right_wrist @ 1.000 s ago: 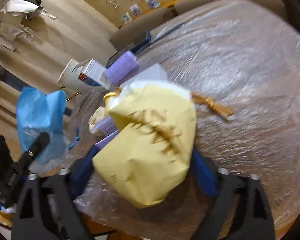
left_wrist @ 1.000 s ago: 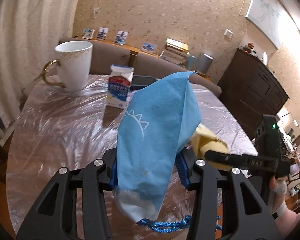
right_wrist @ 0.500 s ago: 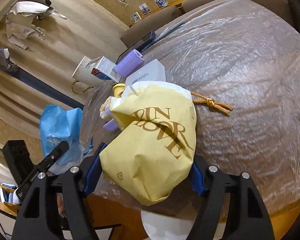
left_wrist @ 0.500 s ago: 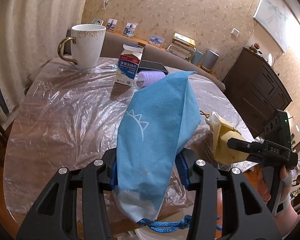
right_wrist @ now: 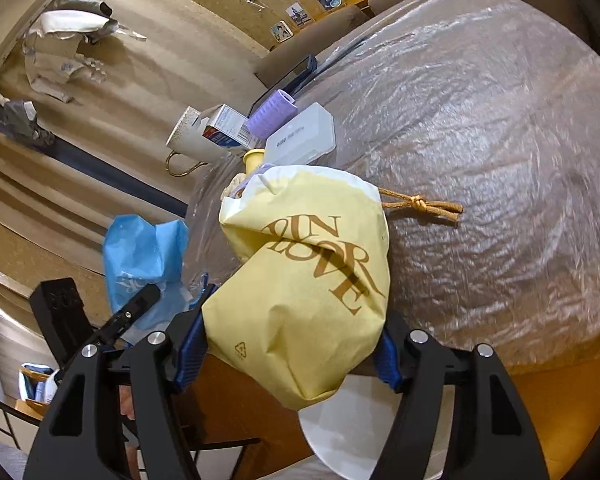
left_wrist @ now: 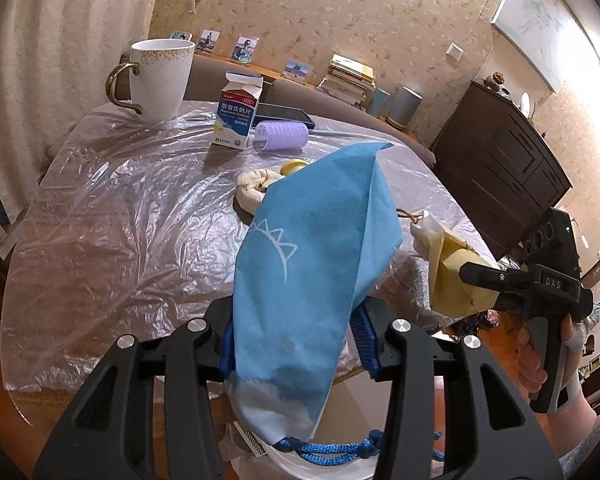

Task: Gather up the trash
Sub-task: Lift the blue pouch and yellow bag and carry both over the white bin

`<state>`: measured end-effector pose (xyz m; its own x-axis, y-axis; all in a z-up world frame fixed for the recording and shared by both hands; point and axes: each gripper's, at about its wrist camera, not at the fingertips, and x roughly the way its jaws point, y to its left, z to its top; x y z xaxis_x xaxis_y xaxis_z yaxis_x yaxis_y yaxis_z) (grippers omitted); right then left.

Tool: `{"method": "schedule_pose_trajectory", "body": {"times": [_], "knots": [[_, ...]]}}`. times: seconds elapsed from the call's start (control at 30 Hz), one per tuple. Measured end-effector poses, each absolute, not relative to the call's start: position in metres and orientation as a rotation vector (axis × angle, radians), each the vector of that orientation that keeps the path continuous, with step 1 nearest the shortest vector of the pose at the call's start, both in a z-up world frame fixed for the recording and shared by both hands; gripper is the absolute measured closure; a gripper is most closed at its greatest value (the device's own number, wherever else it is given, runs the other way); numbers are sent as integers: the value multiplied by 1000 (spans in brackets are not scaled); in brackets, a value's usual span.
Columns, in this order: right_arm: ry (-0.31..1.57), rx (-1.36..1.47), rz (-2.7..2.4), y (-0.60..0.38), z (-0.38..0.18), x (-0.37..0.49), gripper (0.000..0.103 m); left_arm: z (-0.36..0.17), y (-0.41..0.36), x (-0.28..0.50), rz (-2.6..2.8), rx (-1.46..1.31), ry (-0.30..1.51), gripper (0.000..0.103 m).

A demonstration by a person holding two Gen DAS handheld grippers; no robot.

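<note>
My left gripper (left_wrist: 296, 344) is shut on a crumpled blue paper bag (left_wrist: 312, 272) with a blue cord, held above the table's near edge. It also shows in the right wrist view (right_wrist: 144, 256). My right gripper (right_wrist: 292, 344) is shut on a crumpled yellow paper bag (right_wrist: 308, 280) printed with brown letters, held over the table's edge. In the left wrist view the yellow bag (left_wrist: 454, 276) and the right gripper (left_wrist: 496, 280) are at the right. A white round rim (right_wrist: 352, 432) lies below both bags.
The table (left_wrist: 112, 220) is covered in clear plastic. On it stand a white mug (left_wrist: 160, 78), a small carton (left_wrist: 236, 120), a purple roller (left_wrist: 282, 136), a black tablet (left_wrist: 284, 114), a cream bundle (left_wrist: 256, 188), a white box (right_wrist: 302, 136) and a brown cord (right_wrist: 420, 206). A dark cabinet (left_wrist: 500, 168) stands right.
Both grippers have pulled back toward the table's near edge with their bags. More of the table and the white rim below have come into view.
</note>
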<state>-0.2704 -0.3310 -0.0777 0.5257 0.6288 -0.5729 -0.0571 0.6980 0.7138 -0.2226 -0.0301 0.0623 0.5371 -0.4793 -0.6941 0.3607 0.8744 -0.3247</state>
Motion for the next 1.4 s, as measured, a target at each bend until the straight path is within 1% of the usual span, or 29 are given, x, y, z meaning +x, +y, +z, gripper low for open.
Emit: {"method": "schedule_pose_trajectory", "body": {"times": [0.17, 0.37, 0.63, 0.97, 1.23, 1.4], "knots": [[931, 743, 492, -337, -79, -283, 38, 62, -32, -231, -518, -141, 877, 56], [908, 689, 504, -335, -70, -299, 38, 61, -39, -244, -545, -120, 895, 56], [913, 549, 494, -329, -59, -327, 38, 58, -55, -262, -555, -42, 915, 56], [958, 411, 493, -322, -58, -351, 38, 50, -82, -292, -601, 53, 946, 56], [1020, 345, 520, -310, -72, -368, 38, 25, -94, -313, -646, 67, 1026, 56], [1079, 334, 530, -305, -87, -375, 39, 9, -99, -320, -636, 84, 1045, 56]]}}
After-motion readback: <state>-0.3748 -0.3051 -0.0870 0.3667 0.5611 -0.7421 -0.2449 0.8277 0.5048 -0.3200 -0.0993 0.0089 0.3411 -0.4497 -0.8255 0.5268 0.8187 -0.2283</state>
